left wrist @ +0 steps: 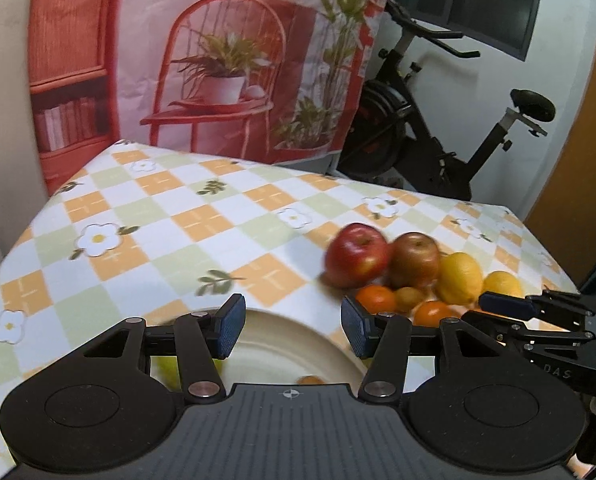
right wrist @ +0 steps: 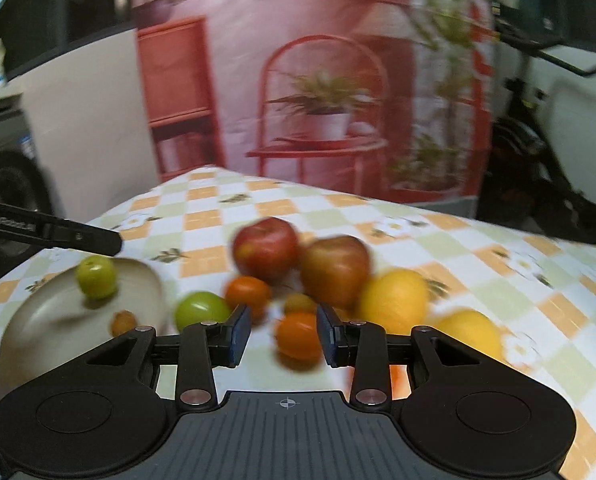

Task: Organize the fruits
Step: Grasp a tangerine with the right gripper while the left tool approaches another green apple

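Your left gripper [left wrist: 292, 330] hangs spread wide over the round cream ceramic plate [left wrist: 298, 344], your right gripper [right wrist: 284, 334] sits unclenched around a small orange tangerine [right wrist: 298, 336], not pinching it

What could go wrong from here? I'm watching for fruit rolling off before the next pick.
1. The right hand-held gripper is open around the near orange, which sits close against the other fruit; closing could nudge the small brownish fruit or the lemon.
2. The red apple and its neighbours are round and bunched, so a bump may set them rolling.
3. The green fruit on the plate sits near its rim.
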`<state>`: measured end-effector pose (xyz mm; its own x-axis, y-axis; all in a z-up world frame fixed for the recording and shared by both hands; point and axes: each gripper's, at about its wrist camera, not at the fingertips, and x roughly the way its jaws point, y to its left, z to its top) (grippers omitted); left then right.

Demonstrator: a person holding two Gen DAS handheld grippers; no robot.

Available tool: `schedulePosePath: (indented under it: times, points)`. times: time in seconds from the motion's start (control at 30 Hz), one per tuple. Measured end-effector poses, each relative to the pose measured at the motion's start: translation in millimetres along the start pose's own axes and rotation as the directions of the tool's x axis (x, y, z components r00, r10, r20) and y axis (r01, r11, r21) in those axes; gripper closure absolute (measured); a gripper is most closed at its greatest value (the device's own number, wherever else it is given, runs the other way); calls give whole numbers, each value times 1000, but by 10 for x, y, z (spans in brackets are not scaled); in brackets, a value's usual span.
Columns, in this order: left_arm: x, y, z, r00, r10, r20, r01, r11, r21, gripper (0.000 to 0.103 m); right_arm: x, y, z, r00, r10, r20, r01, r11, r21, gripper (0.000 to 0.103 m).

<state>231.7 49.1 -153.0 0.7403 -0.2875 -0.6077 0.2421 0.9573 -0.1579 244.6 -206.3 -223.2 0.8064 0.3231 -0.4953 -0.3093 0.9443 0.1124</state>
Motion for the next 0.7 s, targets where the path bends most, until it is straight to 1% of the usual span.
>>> schedulePosePath:
  times: [0.17,0.33,0.47,0.57,0.7]
  points:
    - [39,-301,-92,1000,-4,8,4,1000,-13,47,-189,-285,-183,998,-55,23,54,998,43,69]
    - [26,-582,-204,1000,8,17,-9,1000,23,47,-272,-445,-367,997,-77,25,75,994,73,69]
    - [5,-696,-264,1000,7,15,-7,1000,30,47,-331,-477,-478,998,-64,27,61,994,85,69]
    - [-8,-735,-308,1000,13,10,-13,999,29,47,-365,-457,-550,998,-59,29,57,996,70,67]
    - [-17,-747,-353,1000,29,1,-29,999,20,47,-411,-394,-616,999,-33,40,31,998,52,63]
